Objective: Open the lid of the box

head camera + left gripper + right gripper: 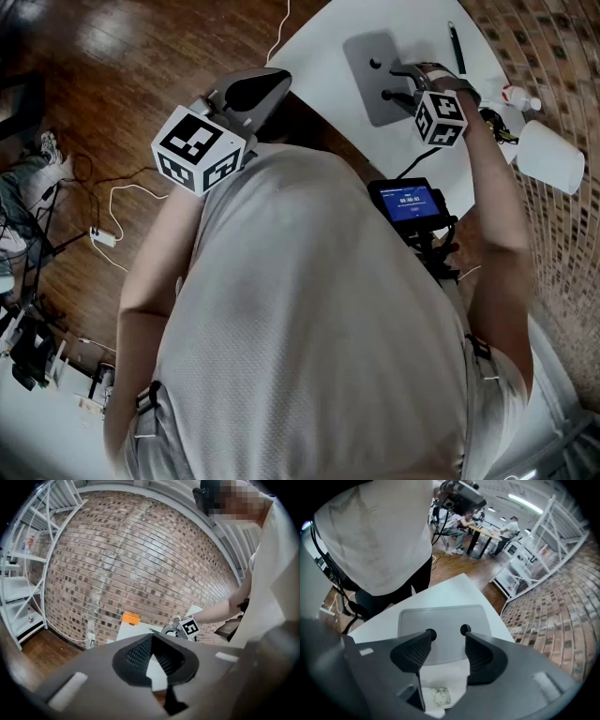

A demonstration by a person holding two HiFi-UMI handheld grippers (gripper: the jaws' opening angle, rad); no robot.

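The box is a flat grey case [361, 56] on the white table [319, 56], and its lid [445, 618] carries two small black knobs [465, 629]. My right gripper [392, 82] hangs over the lid's near edge. Its jaws [447, 641] stand open, one on each side of the knobs, with nothing between them. My left gripper [267, 84] is held up beside the table's left edge, away from the box. Its fingertips [151, 639] meet and it holds nothing.
A black pen [456, 47] lies on the table beyond the box. A white bottle [548, 155] stands at the right by the brick wall. An orange box [131, 618] sits on the table's far end. Cables [103, 234] trail over the wood floor on the left.
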